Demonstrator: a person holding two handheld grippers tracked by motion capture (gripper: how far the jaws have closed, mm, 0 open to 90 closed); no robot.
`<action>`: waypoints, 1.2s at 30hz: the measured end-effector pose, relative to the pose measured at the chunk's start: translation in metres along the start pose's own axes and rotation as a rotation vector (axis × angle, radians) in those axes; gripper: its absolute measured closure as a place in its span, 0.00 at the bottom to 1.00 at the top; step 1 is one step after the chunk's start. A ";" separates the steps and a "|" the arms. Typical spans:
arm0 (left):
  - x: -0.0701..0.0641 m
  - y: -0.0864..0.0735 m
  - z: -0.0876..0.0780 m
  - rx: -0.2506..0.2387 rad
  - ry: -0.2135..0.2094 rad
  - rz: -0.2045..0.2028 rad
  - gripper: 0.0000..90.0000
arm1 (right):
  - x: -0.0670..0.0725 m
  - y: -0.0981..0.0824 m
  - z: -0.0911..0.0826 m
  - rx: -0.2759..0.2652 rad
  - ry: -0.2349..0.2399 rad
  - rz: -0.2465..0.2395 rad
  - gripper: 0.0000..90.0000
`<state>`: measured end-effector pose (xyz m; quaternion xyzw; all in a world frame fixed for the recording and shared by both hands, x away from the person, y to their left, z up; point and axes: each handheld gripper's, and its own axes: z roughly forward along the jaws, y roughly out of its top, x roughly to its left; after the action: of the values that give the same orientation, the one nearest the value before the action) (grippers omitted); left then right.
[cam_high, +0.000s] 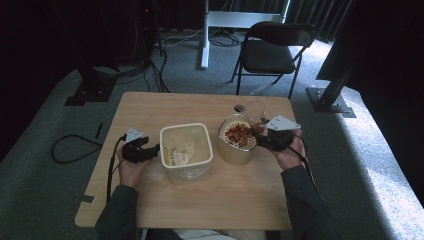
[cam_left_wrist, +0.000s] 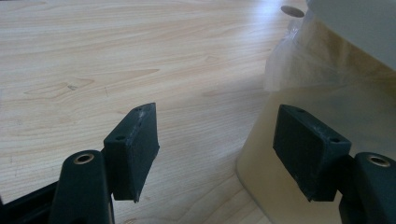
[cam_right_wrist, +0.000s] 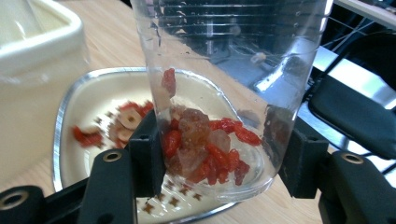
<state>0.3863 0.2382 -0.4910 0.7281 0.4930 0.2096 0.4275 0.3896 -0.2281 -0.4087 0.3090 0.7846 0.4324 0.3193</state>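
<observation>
A clear plastic cup (cam_right_wrist: 224, 70) holds red dried berries and pale translucent chunks (cam_right_wrist: 205, 151) at its bottom. My right gripper (cam_right_wrist: 217, 140) is shut on the cup's lower part, one black pad on each side. In the high view the cup (cam_high: 255, 111) sits at the far right rim of a round cream strainer bowl (cam_high: 231, 153) that has red and tan pieces (cam_high: 240, 135) in it, with my right gripper (cam_high: 261, 134) on it. My left gripper (cam_high: 156, 148) stands open beside the left wall of a square cream container (cam_high: 186, 167). Nothing lies between its pads (cam_left_wrist: 133, 149).
The container's wall (cam_left_wrist: 336, 107) rises just right of my left gripper. A small round hole (cam_high: 239, 107) marks the wooden table (cam_high: 200, 200) behind the strainer. A black folding chair (cam_high: 272, 50) stands beyond the far edge. A cable (cam_high: 75, 147) loops on the floor at left.
</observation>
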 end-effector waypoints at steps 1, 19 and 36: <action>0.000 -0.001 0.000 -0.002 0.001 -0.003 0.35 | -0.001 0.000 -0.002 -0.012 0.016 0.022 0.47; -0.002 -0.011 0.010 0.011 0.039 0.003 0.35 | 0.001 0.010 -0.012 -0.110 0.116 0.117 0.47; 0.002 -0.018 0.015 0.025 0.057 -0.005 0.35 | 0.025 0.024 -0.012 -0.151 0.223 0.124 0.46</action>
<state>0.3881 0.2361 -0.5144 0.7259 0.5095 0.2232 0.4046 0.3706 -0.2042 -0.3882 0.2820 0.7598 0.5408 0.2253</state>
